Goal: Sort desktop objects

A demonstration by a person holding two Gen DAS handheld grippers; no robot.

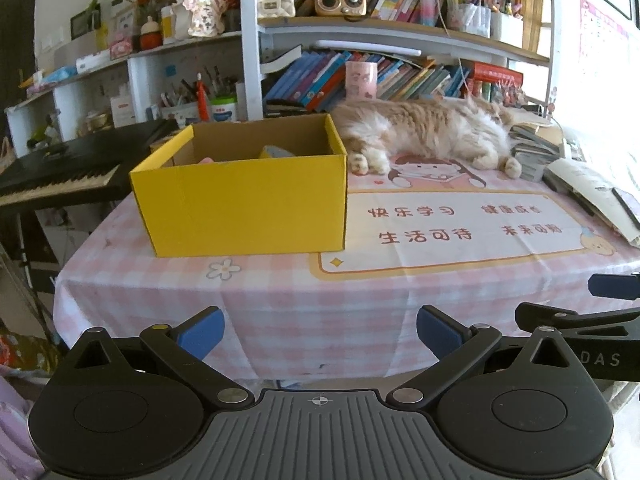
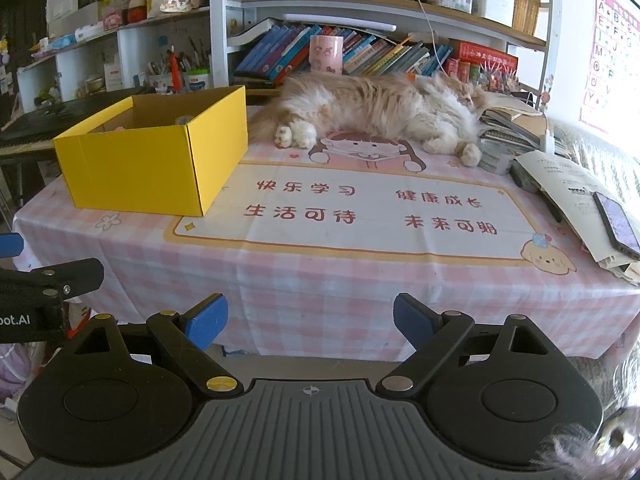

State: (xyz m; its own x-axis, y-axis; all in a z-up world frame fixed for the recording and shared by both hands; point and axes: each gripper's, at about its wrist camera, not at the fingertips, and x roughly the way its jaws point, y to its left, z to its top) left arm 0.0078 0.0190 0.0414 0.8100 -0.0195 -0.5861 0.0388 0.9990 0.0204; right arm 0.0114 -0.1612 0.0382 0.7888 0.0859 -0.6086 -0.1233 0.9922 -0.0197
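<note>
A yellow cardboard box point(image 1: 240, 200) stands open on the left of the pink checked tablecloth point(image 1: 320, 300); small items lie low inside it, mostly hidden by its walls. In the right wrist view the same box point(image 2: 152, 168) holds a roll-like item point(image 2: 183, 120). My left gripper point(image 1: 320, 334) hangs in front of the table's near edge, open, nothing between its blue pads. My right gripper point(image 2: 310, 324) hovers beside it at the same edge, open and empty too. Each gripper shows at the other view's side edge.
A fluffy cat point(image 2: 380, 108) lies stretched across the back of the table. Papers, books and a phone point(image 2: 618, 226) pile up at the right edge. Bookshelves point(image 1: 400, 32) stand behind; a keyboard piano point(image 1: 60, 172) sits left of the table.
</note>
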